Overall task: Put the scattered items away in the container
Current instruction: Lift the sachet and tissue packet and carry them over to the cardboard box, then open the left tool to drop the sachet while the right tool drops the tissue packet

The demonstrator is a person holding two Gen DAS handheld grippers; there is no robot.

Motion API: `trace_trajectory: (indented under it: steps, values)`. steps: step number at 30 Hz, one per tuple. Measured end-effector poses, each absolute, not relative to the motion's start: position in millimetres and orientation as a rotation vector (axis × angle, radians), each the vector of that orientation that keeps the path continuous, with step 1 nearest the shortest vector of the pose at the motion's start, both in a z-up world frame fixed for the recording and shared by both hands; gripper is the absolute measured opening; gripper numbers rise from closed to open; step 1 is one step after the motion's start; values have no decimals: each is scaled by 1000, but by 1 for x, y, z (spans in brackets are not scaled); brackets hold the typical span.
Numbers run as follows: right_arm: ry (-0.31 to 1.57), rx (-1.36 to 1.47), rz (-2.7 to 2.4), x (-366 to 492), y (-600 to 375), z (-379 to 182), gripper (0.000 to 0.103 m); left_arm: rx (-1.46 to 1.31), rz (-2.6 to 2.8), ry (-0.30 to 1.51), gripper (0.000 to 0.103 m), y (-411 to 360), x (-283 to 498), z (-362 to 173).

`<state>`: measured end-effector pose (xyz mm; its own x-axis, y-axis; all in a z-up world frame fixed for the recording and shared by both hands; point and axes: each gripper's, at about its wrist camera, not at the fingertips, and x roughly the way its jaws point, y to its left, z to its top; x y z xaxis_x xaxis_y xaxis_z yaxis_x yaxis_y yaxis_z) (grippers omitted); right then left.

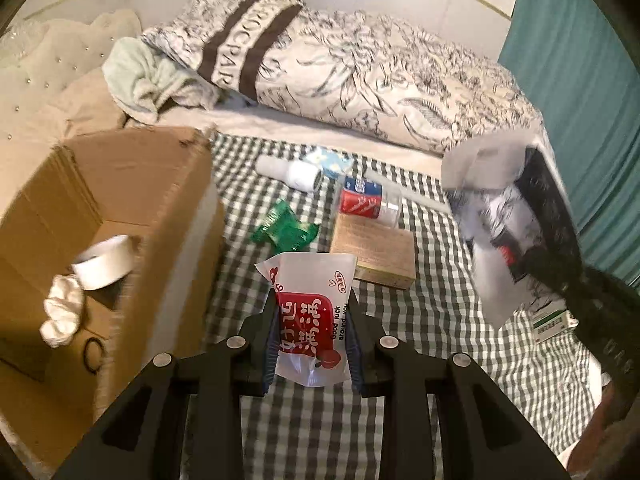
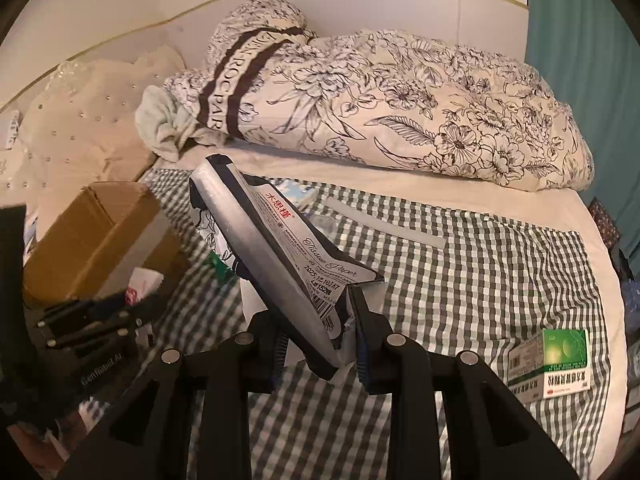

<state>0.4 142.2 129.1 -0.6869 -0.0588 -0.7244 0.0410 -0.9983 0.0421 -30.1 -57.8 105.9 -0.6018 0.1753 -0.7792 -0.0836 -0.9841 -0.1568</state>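
Here, on my far left, the cardboard box (image 1: 120,184) sits open on the checked sheet (image 1: 420,320), a tape roll (image 1: 105,267) and white scrunchie (image 1: 62,314) inside. My left gripper (image 1: 312,332) is clamped on a red-and-white sachet (image 1: 310,320), lifted just beside the box. Beyond it lie a green packet (image 1: 286,230), a wooden block (image 1: 376,252) and a bottle (image 1: 370,202). My right gripper (image 2: 320,340) pinches a tissue pack (image 2: 280,248) above the sheet; a green medicine box (image 2: 552,364) lies further right.
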Motion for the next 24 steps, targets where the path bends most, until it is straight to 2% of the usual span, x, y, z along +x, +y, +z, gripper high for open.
trace_trajectory:
  steps: [10,24]
  values:
    - [49,1128,-2787,16,76,153,27,-1228,2804,-221,29,-131,2,151]
    - [175,1030,-2631,1,-57,162,27,-1310,2901,-359,29,-243,7,131]
